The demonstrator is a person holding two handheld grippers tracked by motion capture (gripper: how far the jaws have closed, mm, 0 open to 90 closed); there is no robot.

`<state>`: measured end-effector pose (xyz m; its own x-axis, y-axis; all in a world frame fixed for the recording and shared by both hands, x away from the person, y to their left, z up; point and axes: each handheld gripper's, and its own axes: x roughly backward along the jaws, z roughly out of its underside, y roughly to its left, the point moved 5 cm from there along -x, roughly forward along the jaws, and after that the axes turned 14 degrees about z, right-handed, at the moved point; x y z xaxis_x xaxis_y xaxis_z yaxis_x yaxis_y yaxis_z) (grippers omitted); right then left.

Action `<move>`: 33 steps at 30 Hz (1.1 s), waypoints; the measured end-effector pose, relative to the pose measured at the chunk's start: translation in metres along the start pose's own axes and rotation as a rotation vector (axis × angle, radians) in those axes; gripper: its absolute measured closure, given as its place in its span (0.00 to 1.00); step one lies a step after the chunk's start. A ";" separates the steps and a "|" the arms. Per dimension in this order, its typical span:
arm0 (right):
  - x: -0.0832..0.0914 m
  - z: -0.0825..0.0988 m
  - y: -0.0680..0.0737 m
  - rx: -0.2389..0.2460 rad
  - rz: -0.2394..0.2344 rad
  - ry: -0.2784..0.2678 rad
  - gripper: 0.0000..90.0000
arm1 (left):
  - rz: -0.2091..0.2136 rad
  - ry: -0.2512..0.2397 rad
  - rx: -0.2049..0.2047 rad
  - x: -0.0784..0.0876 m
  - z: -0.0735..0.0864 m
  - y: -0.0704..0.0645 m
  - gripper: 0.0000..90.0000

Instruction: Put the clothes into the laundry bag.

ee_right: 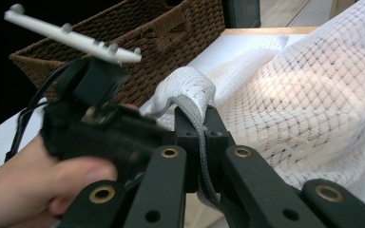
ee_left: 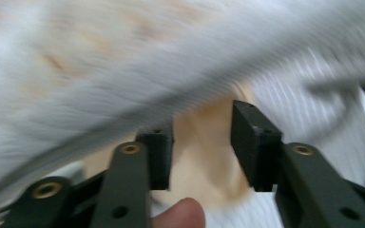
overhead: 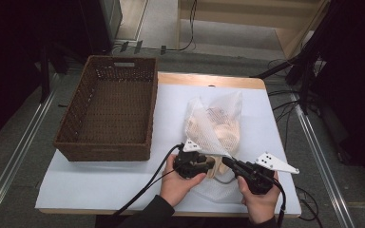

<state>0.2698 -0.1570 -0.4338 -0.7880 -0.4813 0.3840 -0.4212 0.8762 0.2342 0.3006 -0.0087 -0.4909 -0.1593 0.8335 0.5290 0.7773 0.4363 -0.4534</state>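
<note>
While grey floor surrounds it, white table (overhead: 100, 175) bears wicker basket (overhead: 108, 109).

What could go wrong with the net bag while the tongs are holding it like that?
1. The right tongs pinch only the edge and grey cord of the white mesh laundry bag; it might slip out and the bag flop shut.
2. The left tongs are open around the beige cloth inside the bag without pressing it, so they may grab mesh too.
3. The brown woven wicker basket stands off to the side, so the cloth could drop on the way.
</note>
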 end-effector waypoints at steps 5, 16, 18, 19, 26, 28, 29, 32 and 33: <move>-0.003 0.001 0.004 0.006 -0.003 0.007 1.00 | 0.018 0.086 -0.091 -0.011 0.013 -0.015 0.50; -0.001 0.001 -0.001 -0.001 0.001 0.002 1.00 | -0.155 0.046 -0.084 -0.022 -0.009 0.002 0.98; -0.001 0.000 -0.001 -0.005 0.001 0.002 1.00 | -0.169 0.019 -0.062 -0.028 -0.020 0.007 0.98; -0.001 0.000 -0.001 -0.005 0.001 0.000 1.00 | -0.183 0.008 -0.042 -0.031 -0.025 0.009 0.98; -0.002 0.000 -0.002 -0.003 0.003 0.001 1.00 | -0.398 -0.034 -0.005 -0.055 -0.047 0.034 0.97; -0.001 0.000 -0.002 -0.004 0.004 0.002 1.00 | -0.363 -0.086 0.070 -0.057 -0.048 0.039 0.97; -0.001 0.000 -0.004 -0.002 0.007 -0.002 1.00 | -0.347 -0.100 0.083 -0.058 -0.048 0.039 0.97; 0.001 0.000 -0.008 -0.014 0.013 -0.002 1.00 | -0.219 -0.088 0.070 -0.061 -0.045 0.031 0.81; 0.002 0.000 -0.010 -0.018 0.017 -0.005 1.00 | -0.189 -0.081 0.067 -0.058 -0.044 0.028 0.74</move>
<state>0.2728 -0.1667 -0.4352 -0.7972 -0.4665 0.3832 -0.3999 0.8836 0.2437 0.3585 -0.0600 -0.5030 -0.3488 0.7581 0.5510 0.6869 0.6068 -0.3999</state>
